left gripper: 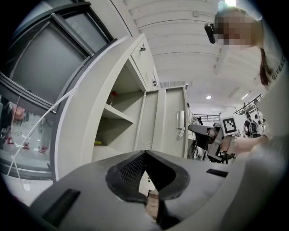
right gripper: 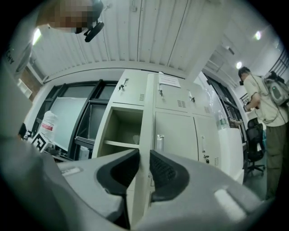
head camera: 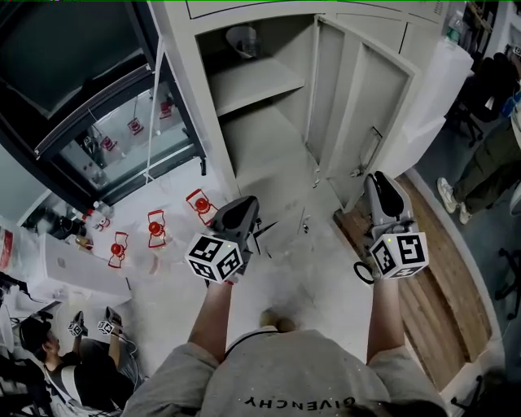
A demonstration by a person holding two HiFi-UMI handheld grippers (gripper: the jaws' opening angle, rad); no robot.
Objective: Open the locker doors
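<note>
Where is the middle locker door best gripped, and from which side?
Probably its upright handle near the door's left edge, approached from the front, jaws straddling it sideways: it is narrow, vertical and proud of the flat panel.

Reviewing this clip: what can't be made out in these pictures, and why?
Pale object on the locker shelf: head view and right gripper view, too small to identify.
Paper sheet at the locker's top: right gripper view, print too small.
Upper doors: head view, cut by the top edge.
Locker's lower half: both gripper views, behind the left tool and right tool.
</note>
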